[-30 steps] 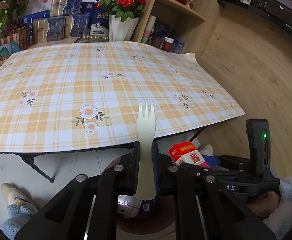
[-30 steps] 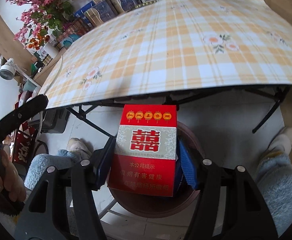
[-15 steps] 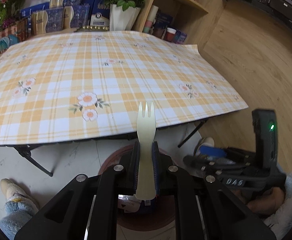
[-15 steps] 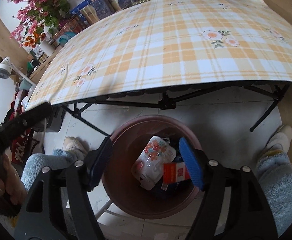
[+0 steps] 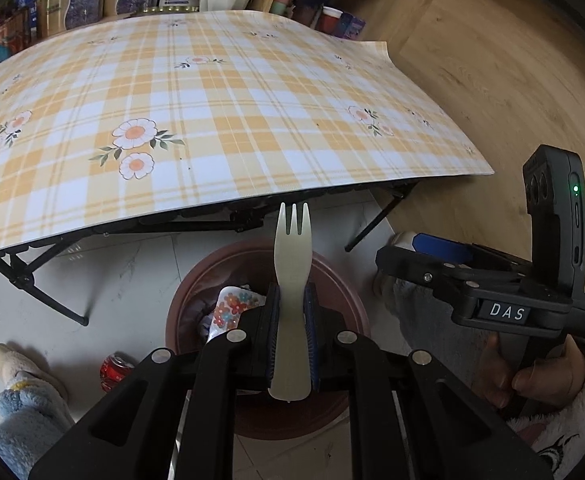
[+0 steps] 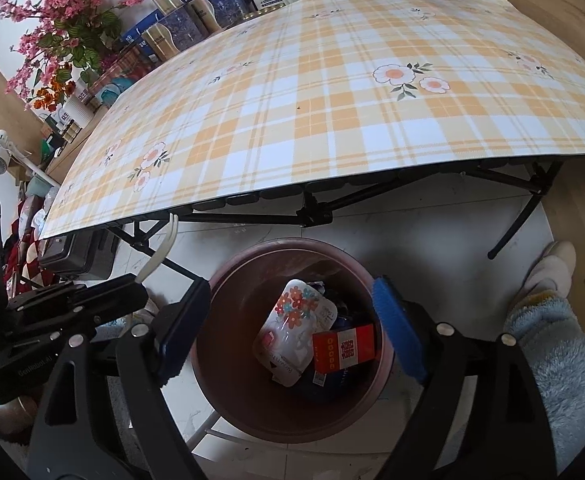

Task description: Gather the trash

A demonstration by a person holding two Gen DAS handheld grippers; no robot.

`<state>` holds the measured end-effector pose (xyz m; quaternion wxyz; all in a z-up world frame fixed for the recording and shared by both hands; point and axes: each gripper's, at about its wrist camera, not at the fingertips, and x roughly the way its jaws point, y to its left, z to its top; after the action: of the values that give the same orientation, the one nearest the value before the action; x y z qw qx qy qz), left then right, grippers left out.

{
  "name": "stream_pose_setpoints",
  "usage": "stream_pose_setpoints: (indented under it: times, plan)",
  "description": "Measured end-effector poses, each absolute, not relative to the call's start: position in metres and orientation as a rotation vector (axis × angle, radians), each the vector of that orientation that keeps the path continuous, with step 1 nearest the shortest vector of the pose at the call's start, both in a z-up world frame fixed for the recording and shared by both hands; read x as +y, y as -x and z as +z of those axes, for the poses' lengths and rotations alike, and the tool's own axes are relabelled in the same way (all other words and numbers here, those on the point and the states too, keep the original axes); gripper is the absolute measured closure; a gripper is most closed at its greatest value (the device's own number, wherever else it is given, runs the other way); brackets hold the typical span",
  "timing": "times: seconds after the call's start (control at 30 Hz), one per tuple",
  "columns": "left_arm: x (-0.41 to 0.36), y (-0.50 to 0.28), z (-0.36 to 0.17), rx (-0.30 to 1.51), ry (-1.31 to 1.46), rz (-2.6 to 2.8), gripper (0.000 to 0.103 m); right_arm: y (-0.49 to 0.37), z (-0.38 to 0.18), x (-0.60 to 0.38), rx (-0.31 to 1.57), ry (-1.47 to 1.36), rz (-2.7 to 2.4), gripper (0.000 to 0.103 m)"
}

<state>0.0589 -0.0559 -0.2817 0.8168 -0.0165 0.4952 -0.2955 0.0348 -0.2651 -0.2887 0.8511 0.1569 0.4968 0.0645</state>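
Observation:
My left gripper (image 5: 292,308) is shut on a cream plastic fork (image 5: 293,276), tines pointing up, right above the brown trash bin (image 5: 196,276) on the floor. My right gripper (image 6: 288,320) hovers over the same bin (image 6: 228,400) with its jaws opening and nothing between them. Inside the bin lie a red cigarette box (image 6: 344,348) and a white flowered packet (image 6: 292,328). In the right wrist view the fork (image 6: 160,252) and the left gripper's body appear at the left. The right gripper's body (image 5: 492,288) shows at the right of the left wrist view.
A folding table with a yellow plaid cloth (image 5: 212,120) stands just beyond the bin, its black legs (image 6: 312,212) close to the rim. A red can (image 5: 114,366) lies on the white floor. Slippered feet (image 6: 552,264) flank the bin. Boxes and flowers (image 6: 64,20) line the back.
The right gripper opened and the red cigarette box fell into the bin. The left gripper sank with the fork from over the table edge to above the bin.

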Motion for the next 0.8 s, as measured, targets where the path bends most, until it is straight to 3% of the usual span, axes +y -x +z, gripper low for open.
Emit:
stream_pose_setpoints:
  times: [0.1, 0.17, 0.23, 0.4, 0.8]
  plan:
    - [-0.054, -0.059, -0.282, 1.056, 0.049, -0.638, 0.089, -0.035, -0.29, -0.266, 1.052, -0.336, 0.133, 0.02]
    - [-0.054, -0.06, -0.282, 1.057, 0.057, -0.64, 0.077, -0.035, -0.29, -0.266, 1.054, -0.339, 0.132, 0.02]
    - [-0.053, -0.06, -0.281, 1.051, 0.057, -0.633, 0.052, -0.035, -0.29, -0.266, 1.055, -0.34, 0.131, 0.02]
    - [-0.051, -0.062, -0.282, 1.051, 0.054, -0.601, 0.031, -0.035, -0.291, -0.266, 1.059, -0.342, 0.129, 0.019]
    - [-0.044, -0.065, -0.282, 1.053, 0.072, -0.552, 0.013, -0.034, -0.293, -0.265, 1.07, -0.349, 0.132, 0.006]
